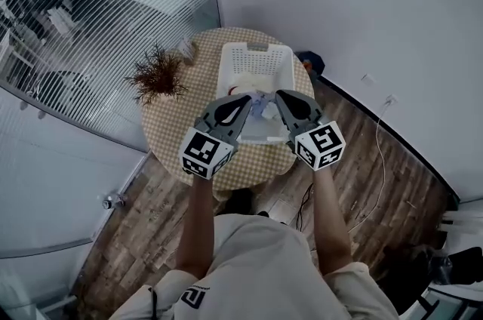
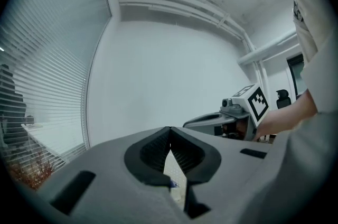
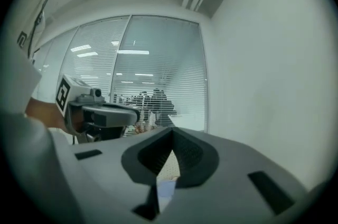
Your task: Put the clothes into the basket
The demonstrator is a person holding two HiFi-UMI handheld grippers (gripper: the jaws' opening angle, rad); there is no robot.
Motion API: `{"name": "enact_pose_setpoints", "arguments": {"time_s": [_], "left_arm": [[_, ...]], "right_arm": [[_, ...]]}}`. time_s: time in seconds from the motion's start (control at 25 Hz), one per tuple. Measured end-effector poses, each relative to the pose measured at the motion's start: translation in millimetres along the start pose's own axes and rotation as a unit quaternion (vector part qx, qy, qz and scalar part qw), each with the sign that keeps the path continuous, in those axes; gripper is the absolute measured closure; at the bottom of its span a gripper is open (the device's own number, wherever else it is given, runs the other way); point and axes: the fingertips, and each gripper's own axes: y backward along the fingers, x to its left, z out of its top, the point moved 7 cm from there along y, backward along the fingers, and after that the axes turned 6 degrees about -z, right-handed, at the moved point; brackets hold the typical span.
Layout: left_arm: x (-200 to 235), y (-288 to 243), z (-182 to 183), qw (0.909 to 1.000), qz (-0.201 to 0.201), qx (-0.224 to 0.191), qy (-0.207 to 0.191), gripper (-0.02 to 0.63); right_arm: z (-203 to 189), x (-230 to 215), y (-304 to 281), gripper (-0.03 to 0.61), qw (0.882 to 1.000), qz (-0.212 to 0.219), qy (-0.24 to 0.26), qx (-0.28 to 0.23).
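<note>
A white slatted basket (image 1: pixel 256 49) stands on the round checked table (image 1: pixel 172 126). Pale blue and white clothes (image 1: pixel 259 106) lie inside it, partly hidden by my grippers. Both grippers hover side by side over the near half of the basket, tips pointing away from me. My left gripper (image 1: pixel 247 98) (image 2: pixel 169 130) has its jaw tips touching and nothing visibly clamped. My right gripper (image 1: pixel 279 94) (image 3: pixel 171 132) is shut the same way. Through the gap behind each pair of jaws I see only a sliver of checked cloth and pale fabric below.
A dried reddish plant (image 1: pixel 157 75) stands on the table left of the basket. A glass partition with blinds (image 1: pixel 90 24) runs along the left, a white wall behind. A dark object (image 1: pixel 311 62) sits on the floor behind the table, and a cable (image 1: pixel 377 183) trails at right.
</note>
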Motion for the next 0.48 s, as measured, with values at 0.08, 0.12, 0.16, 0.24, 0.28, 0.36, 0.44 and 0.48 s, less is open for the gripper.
{"name": "enact_pose_setpoints", "arguments": {"time_s": [0.08, 0.12, 0.16, 0.24, 0.28, 0.36, 0.44, 0.48], "left_arm": [[-5, 2, 6, 0.9999, 0.009, -0.008, -0.004, 0.603], [-8, 3, 8, 0.9999, 0.013, -0.01, -0.004, 0.603], [-9, 5, 9, 0.9998, 0.017, -0.01, -0.004, 0.603], [-12, 9, 10, 0.9996, 0.027, -0.01, 0.001, 0.603], [-15, 12, 10, 0.9995, 0.03, -0.009, 0.003, 0.603], [-20, 16, 8, 0.9994, 0.034, -0.008, 0.007, 0.603], [-26, 19, 6, 0.9993, 0.036, -0.007, 0.008, 0.603], [-28, 21, 6, 0.9993, 0.037, -0.009, 0.006, 0.603]], "right_arm": [[-5, -4, 9, 0.558, 1.0, -0.013, -0.009, -0.001], [-6, -5, 12, 0.559, 1.0, -0.016, -0.014, -0.004], [-6, -5, 16, 0.558, 1.0, -0.018, -0.019, -0.007], [-6, -3, 22, 0.559, 1.0, -0.019, -0.02, -0.012], [-6, -1, 25, 0.559, 1.0, -0.018, -0.019, -0.013], [-5, 3, 31, 0.558, 1.0, -0.014, -0.014, -0.015], [-6, 7, 37, 0.559, 1.0, -0.01, -0.009, -0.015], [-7, 10, 39, 0.559, 1.0, -0.009, -0.008, -0.015]]}}
